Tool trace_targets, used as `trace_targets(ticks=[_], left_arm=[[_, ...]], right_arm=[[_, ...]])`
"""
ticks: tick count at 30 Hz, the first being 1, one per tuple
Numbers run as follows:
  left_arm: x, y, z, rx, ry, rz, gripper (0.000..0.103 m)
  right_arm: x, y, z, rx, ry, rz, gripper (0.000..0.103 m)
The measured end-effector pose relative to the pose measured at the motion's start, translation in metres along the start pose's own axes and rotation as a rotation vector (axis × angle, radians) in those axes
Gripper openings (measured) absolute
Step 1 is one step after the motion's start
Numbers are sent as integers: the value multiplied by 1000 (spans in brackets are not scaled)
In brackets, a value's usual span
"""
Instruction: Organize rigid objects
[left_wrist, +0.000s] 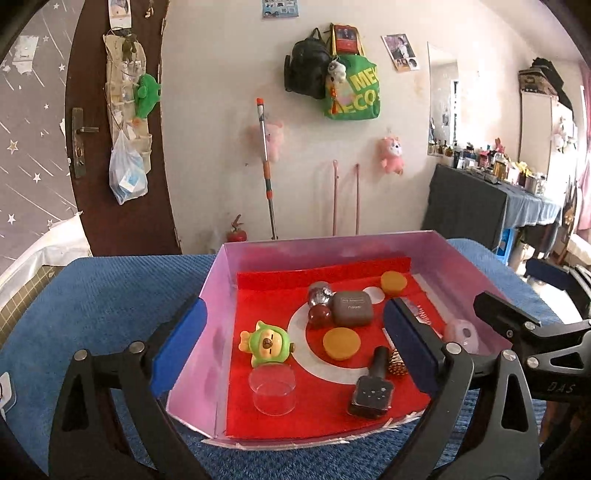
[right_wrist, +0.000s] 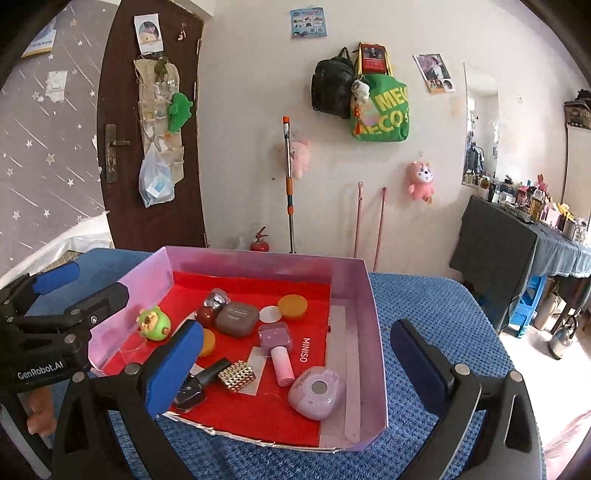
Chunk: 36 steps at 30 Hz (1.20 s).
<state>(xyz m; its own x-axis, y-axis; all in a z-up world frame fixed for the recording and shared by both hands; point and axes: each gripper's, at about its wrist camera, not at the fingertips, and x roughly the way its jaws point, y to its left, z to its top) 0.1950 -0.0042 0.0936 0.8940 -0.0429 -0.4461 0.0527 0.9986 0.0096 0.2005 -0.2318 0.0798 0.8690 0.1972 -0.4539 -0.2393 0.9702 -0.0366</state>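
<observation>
A pink open box with a red lining sits on a blue cloth. Inside lie a green duck toy, a grey earbud case, orange lids, a clear round tub, a dark nail polish bottle, a studded gold piece, a pink bottle and a lilac case. My left gripper is open and empty over the box's near side. My right gripper is open and empty, straddling the box's right wall.
The blue cloth covers the table around the box. A door and a wall with hanging bags stand behind. A dark-draped cluttered table is at the right.
</observation>
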Motion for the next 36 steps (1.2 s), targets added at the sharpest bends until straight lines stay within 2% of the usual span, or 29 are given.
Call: trace_targets(ticks=[9, 23, 36], left_arm=[[29, 0, -19, 15, 66, 10, 98], [34, 3, -29, 10, 94, 17, 98], [38, 5, -28, 5, 112, 2, 98]], right_arm=[[30, 7, -12, -49, 2, -49, 103], [46, -4, -24, 5, 69, -41, 103], [49, -2, -29, -14, 69, -58, 103]])
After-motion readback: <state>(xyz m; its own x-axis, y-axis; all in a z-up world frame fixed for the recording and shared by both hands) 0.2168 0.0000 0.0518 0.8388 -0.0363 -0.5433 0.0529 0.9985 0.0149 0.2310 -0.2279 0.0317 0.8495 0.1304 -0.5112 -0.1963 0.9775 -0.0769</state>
